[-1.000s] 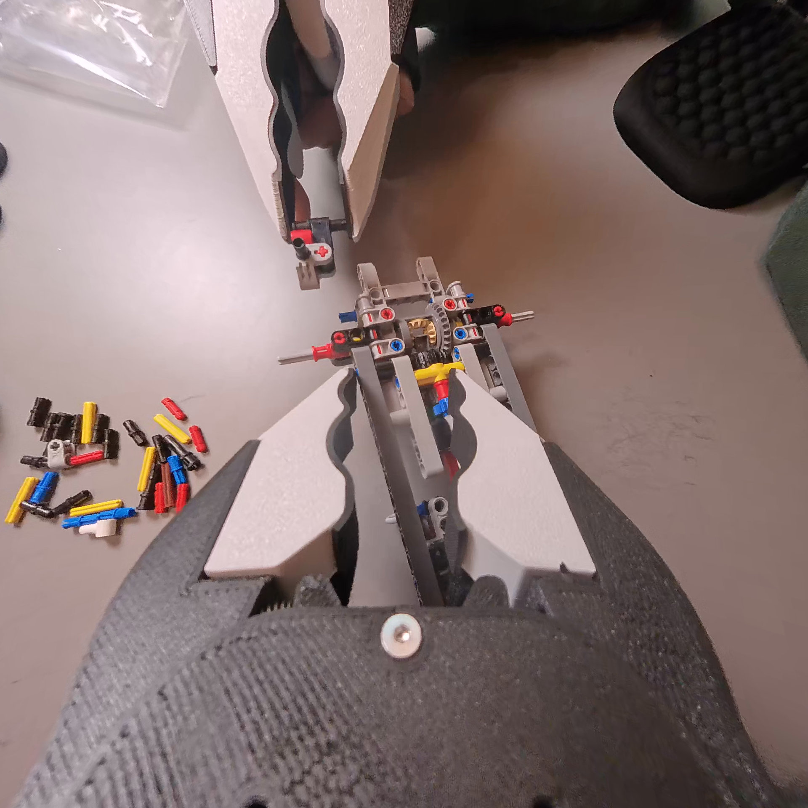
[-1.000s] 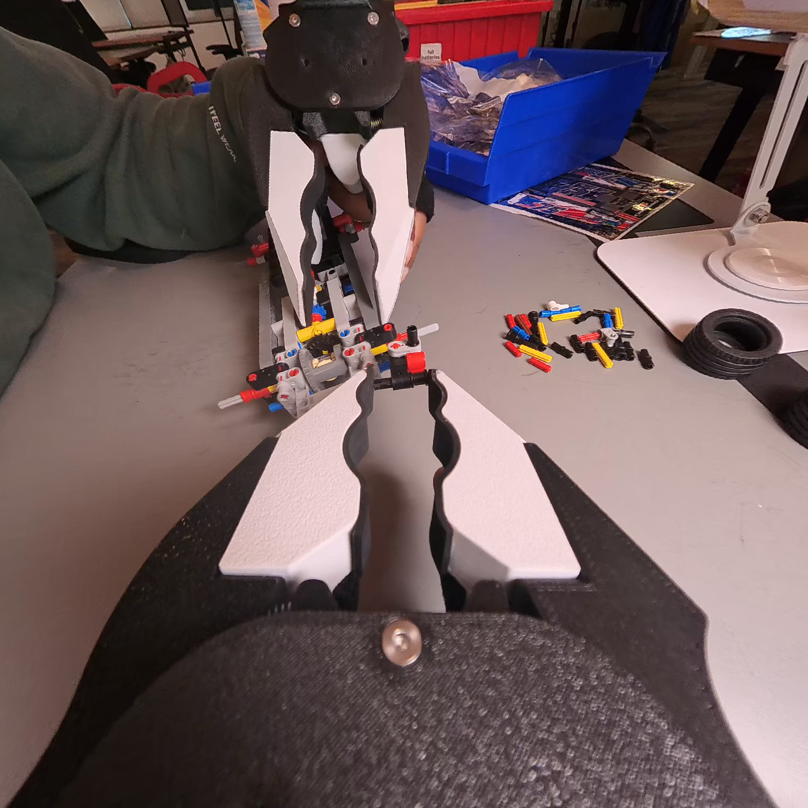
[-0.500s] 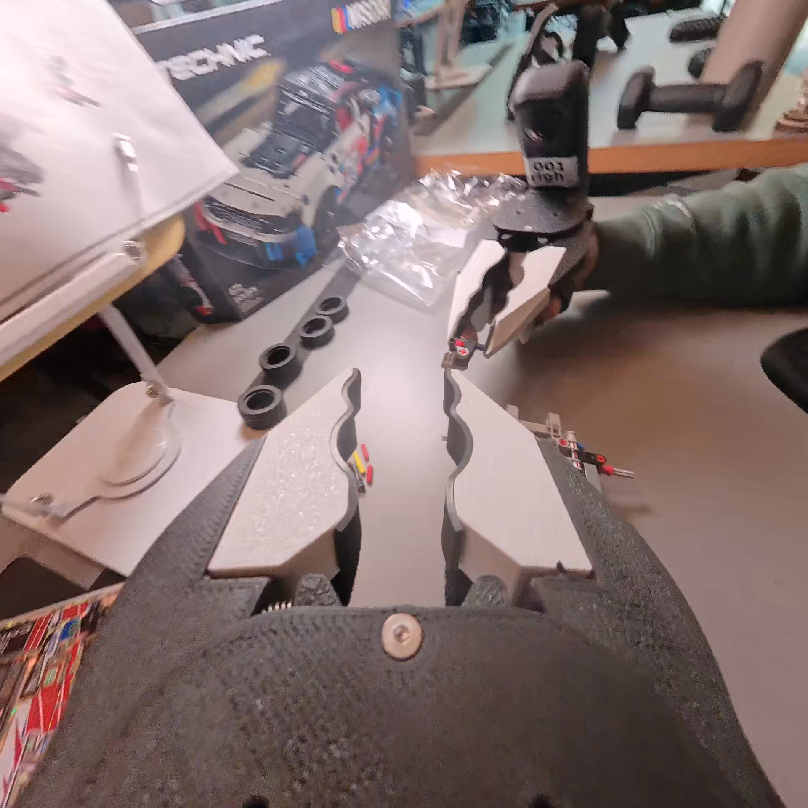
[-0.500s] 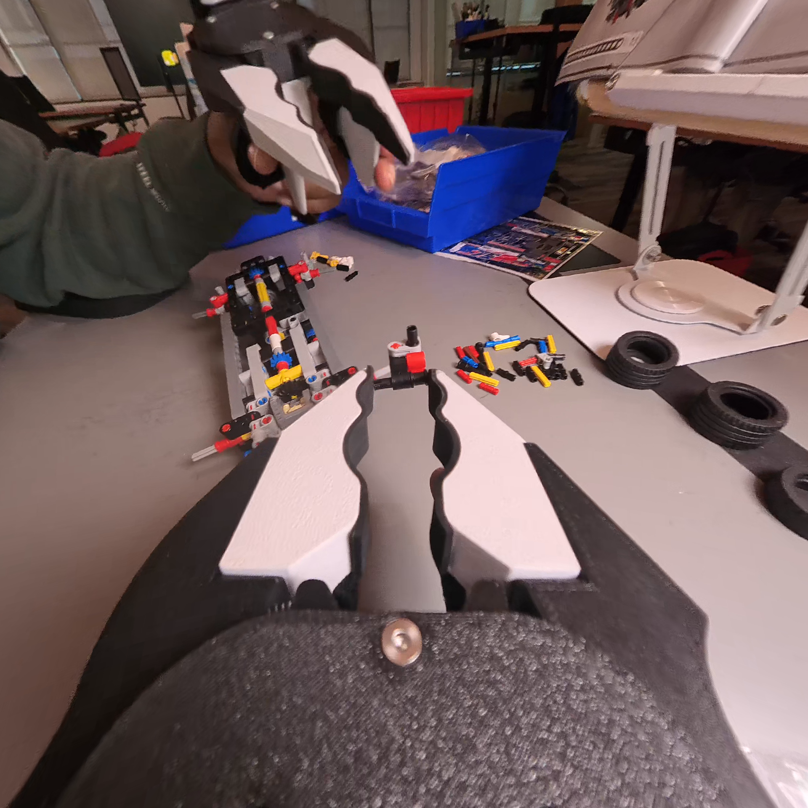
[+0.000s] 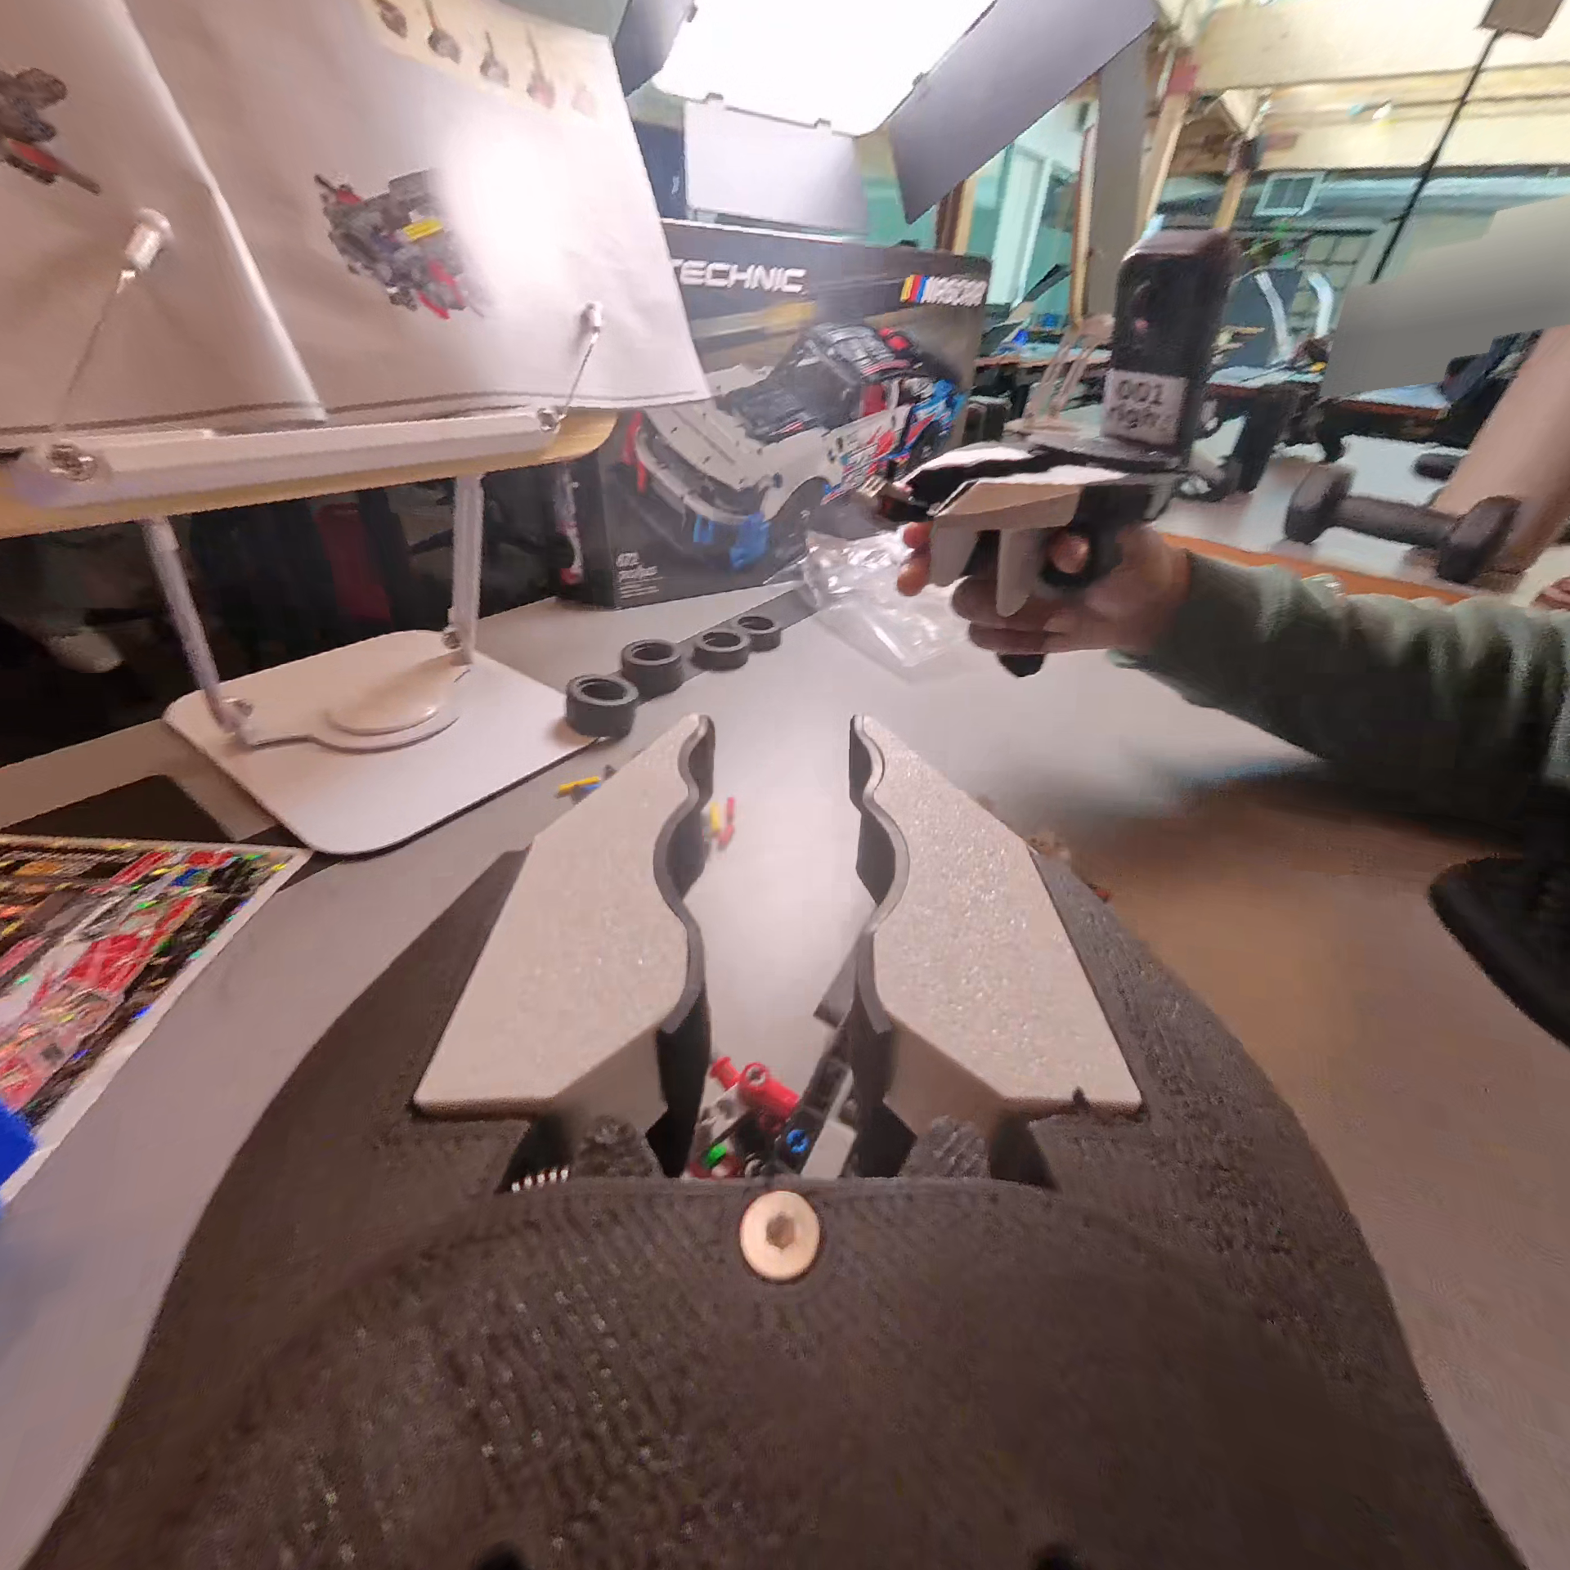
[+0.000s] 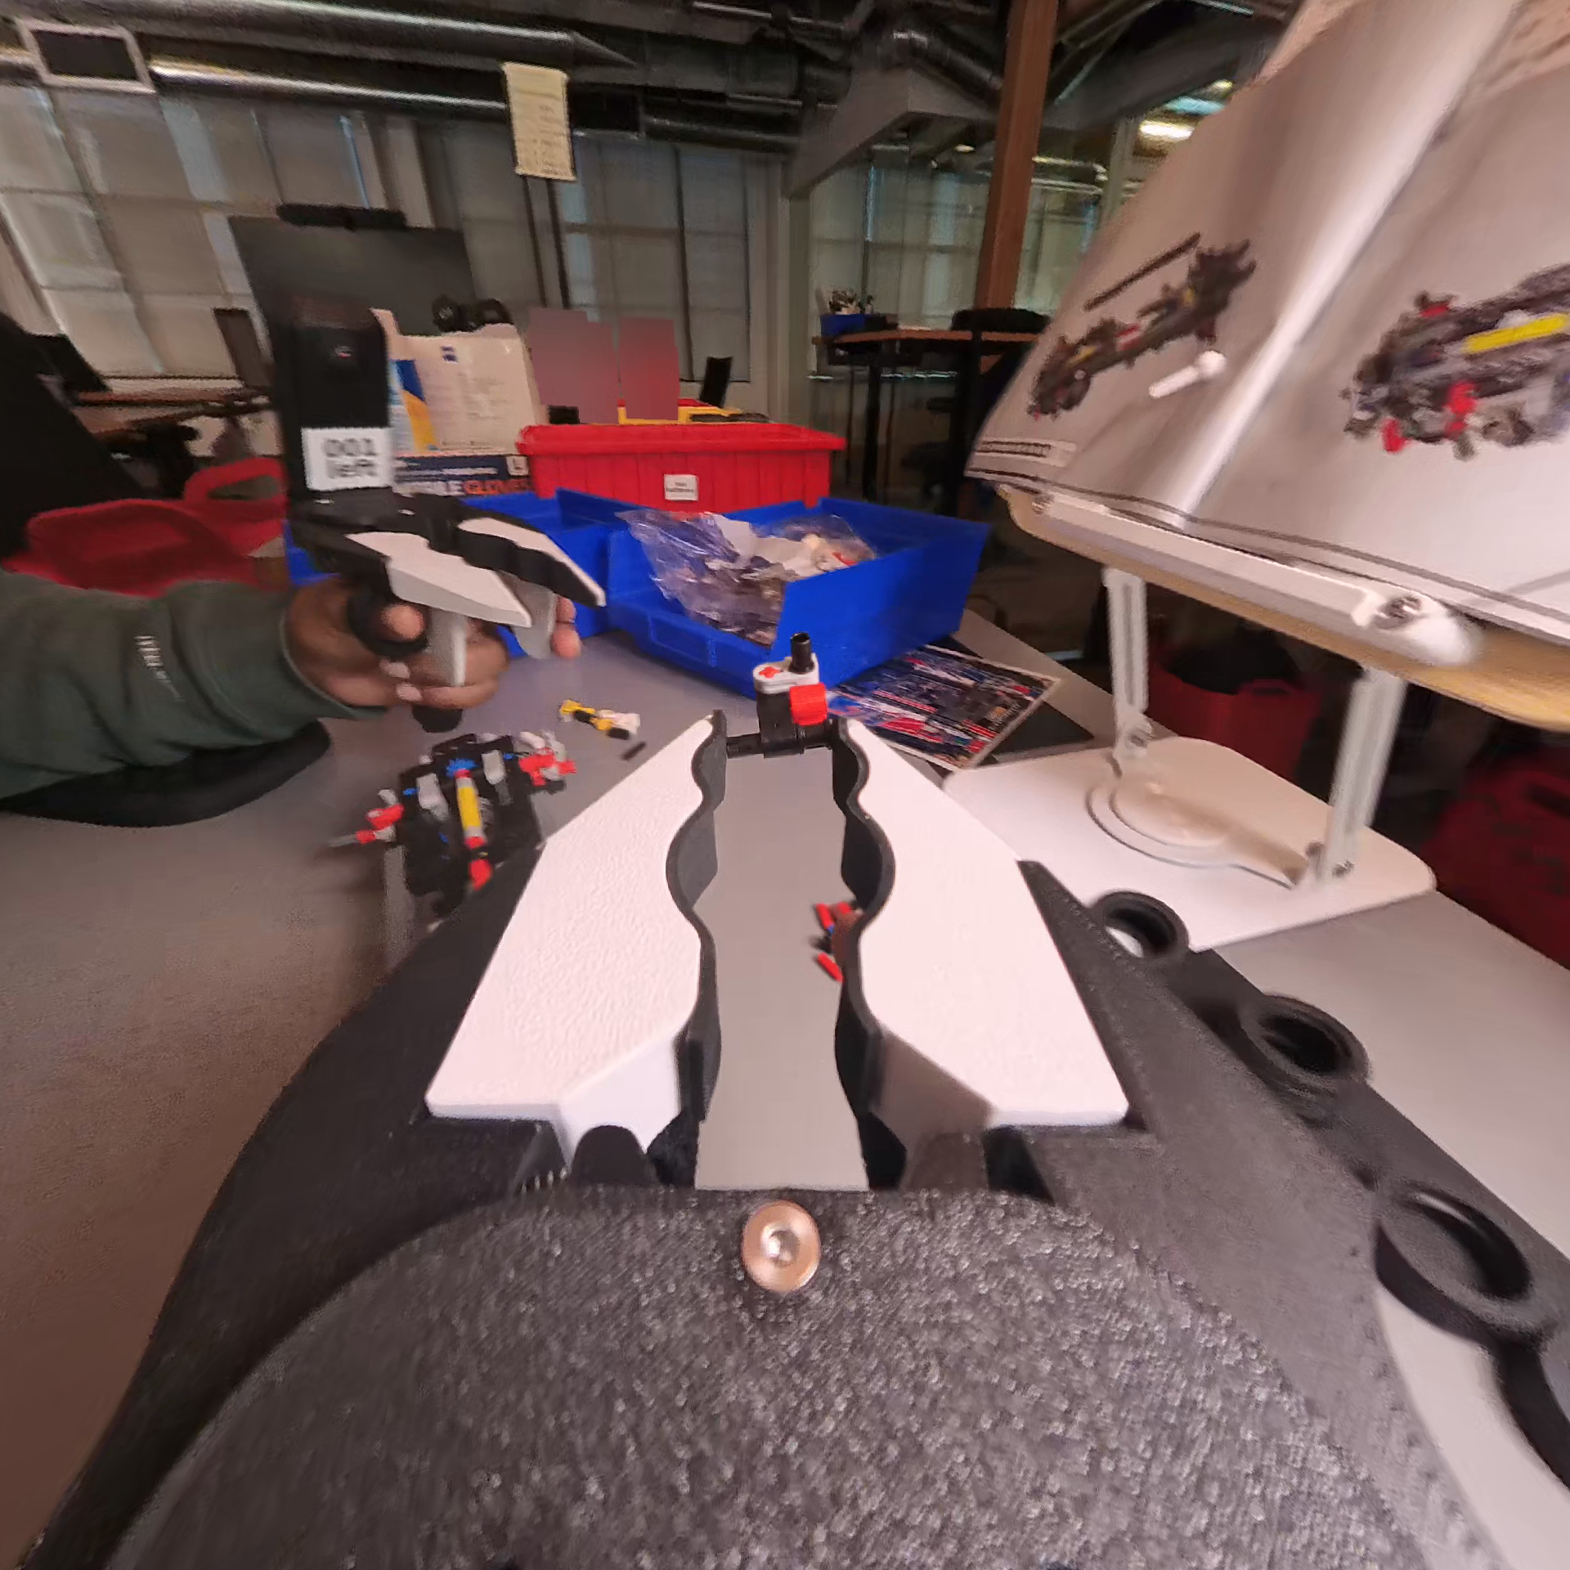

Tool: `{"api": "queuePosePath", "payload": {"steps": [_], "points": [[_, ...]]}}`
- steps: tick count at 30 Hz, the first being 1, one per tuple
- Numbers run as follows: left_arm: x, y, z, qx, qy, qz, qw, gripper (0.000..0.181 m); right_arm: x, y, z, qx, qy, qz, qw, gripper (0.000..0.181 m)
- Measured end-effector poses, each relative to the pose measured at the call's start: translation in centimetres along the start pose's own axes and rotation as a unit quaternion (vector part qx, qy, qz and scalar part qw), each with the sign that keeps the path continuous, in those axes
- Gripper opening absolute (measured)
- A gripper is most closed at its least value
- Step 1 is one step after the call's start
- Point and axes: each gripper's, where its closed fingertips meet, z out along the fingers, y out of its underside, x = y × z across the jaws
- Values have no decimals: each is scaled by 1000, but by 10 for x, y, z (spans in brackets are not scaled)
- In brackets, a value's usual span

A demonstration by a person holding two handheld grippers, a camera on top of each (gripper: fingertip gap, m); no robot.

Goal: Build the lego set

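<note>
Left side: the left gripper [image 5: 777,748] has lifted clear of the chassis assembly [image 6: 463,816], which it was straddling a second ago. Its fingers are now spread with nothing between them, and it is held in the air, level, pointing toward the instruction booklet [image 5: 340,212] on its stand. The chassis assembly rests untouched on the grey surface [image 6: 170,977]; in the left wrist view only a blurred part of it shows low between the fingers.

Centre: the loose pins [image 6: 828,939] lie on the surface below the raised grippers, partly hidden by a finger of the right gripper.

Right side: the right gripper [image 6: 777,735] has also risen from surface level. Its fingertips pinch the black pin of a small sub-assembly [image 6: 790,697], a black and red connector group with a grey piece on top. The sub-assembly is off the surface and well apart from the chassis assembly.

Meaning for the task: both wrist views now face the open booklet, so the work has probably paused for a check of the next step. The sub-assembly is not yet mounted. Mounting will likely require the left gripper to steady the chassis assembly again.
</note>
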Motion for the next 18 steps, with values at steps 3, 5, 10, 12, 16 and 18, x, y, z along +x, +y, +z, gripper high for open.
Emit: {"api": "queuePosePath", "payload": {"steps": [3,5,10,12,16,18], "points": [[27,-11,11,24,71,-37,997,39,-45,-2,19,-13,-104,-1,995,21],[48,-13,15,33,116,-31,992,43,-76,3,28,-28,-171,0,985,21],[91,0,12,17,189,30,981,33,-123,23,36,-72,-263,5,962,21],[98,4,11,10,201,35,979,23,-132,29,36,-82,-280,8,956,21],[102,14,12,-12,197,66,978,14,-141,35,37,-90,-288,11,953,21],[102,13,12,-9,194,65,979,14,-140,32,37,-82,-281,14,956,21]]}}
